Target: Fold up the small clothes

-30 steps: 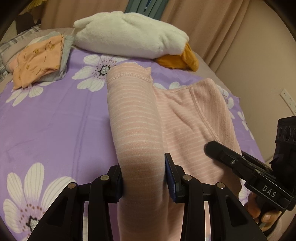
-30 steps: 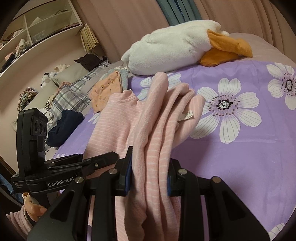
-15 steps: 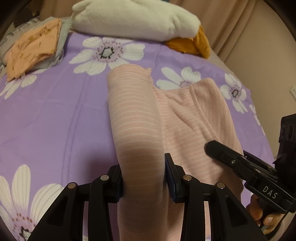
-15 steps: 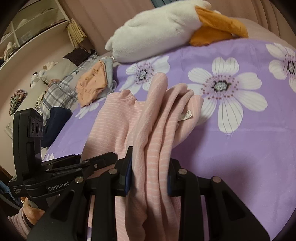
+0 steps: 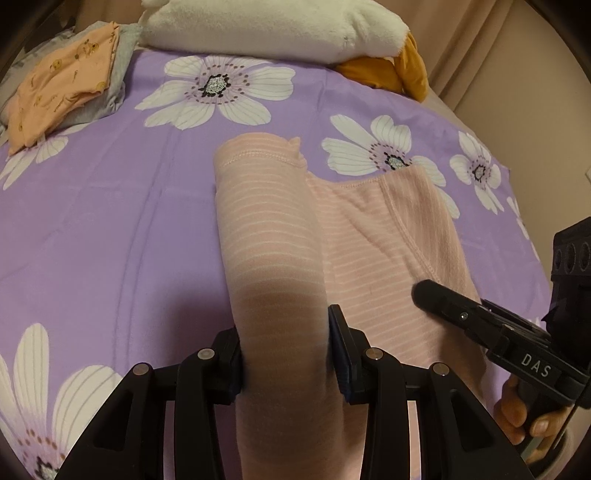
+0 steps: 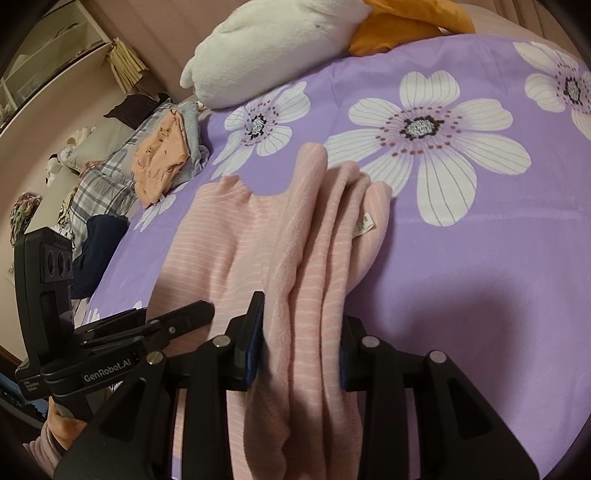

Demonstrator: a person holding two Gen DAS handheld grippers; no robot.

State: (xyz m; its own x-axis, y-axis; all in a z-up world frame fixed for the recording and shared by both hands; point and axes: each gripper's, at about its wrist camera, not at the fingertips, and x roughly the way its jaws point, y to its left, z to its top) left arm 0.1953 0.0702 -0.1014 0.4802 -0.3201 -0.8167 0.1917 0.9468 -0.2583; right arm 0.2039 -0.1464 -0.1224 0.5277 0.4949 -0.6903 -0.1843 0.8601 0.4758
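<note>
A pink striped garment [image 5: 369, 236] lies over the purple flowered bedspread [image 5: 110, 229]. My left gripper [image 5: 284, 350] is shut on its left edge, a smooth strip of cloth running forward from the jaws. My right gripper [image 6: 299, 343] is shut on the bunched right edge of the same garment [image 6: 221, 236], where a small white label [image 6: 364, 225] shows. Each gripper is seen from the other's camera: the right gripper [image 5: 480, 317] beside the cloth, the left gripper [image 6: 147, 328] at the lower left.
A white and orange plush toy [image 5: 273, 26] lies at the head of the bed. A folded orange garment [image 5: 62, 81] sits on grey cloth at the far left. Plaid and dark clothes [image 6: 96, 192] lie beyond the bed's left edge, with shelves [image 6: 44, 48] behind.
Both grippers have carried the garment forward and lower over the bedspread; the plush toy and folded orange garment now sit nearer the top of both views. Both grips are unchanged.
</note>
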